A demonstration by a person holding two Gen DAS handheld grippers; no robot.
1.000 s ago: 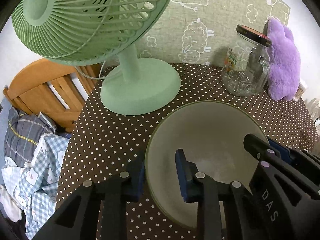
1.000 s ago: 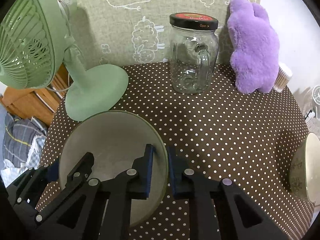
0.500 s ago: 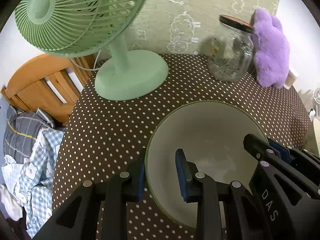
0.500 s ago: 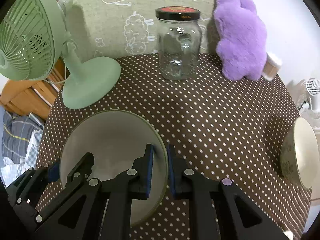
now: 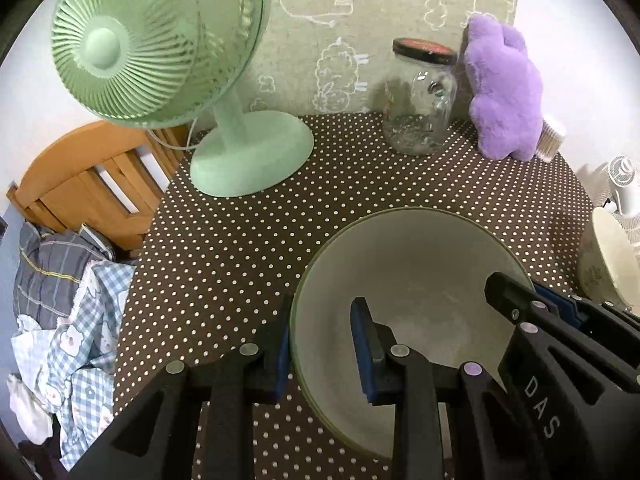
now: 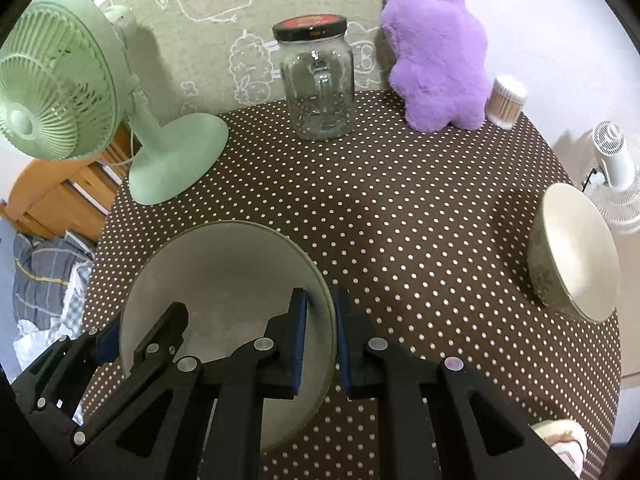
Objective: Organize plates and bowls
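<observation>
A large pale green bowl [image 5: 412, 276] is held between both grippers above the dotted table. My left gripper [image 5: 320, 352] is shut on its left rim. My right gripper [image 6: 320, 340] is shut on its right rim; the bowl shows in the right wrist view [image 6: 224, 280]. The right gripper also shows in the left wrist view [image 5: 532, 312], and the left one in the right wrist view [image 6: 136, 332]. A smaller cream bowl [image 6: 576, 256] stands at the table's right edge, also seen in the left wrist view [image 5: 608, 256].
A green desk fan [image 5: 168, 48] stands at the back left. A lidded glass jar [image 6: 316, 84], a purple plush toy [image 6: 436, 52] and a cotton swab tub [image 6: 506, 100] line the back. A brown dotted cloth [image 6: 400, 208] covers the table. A wooden chair [image 5: 80, 184] stands left.
Both grippers have pulled back and risen with the large bowl, so the fan, jar and plush look farther off. The cream bowl at the right has come more into view.
</observation>
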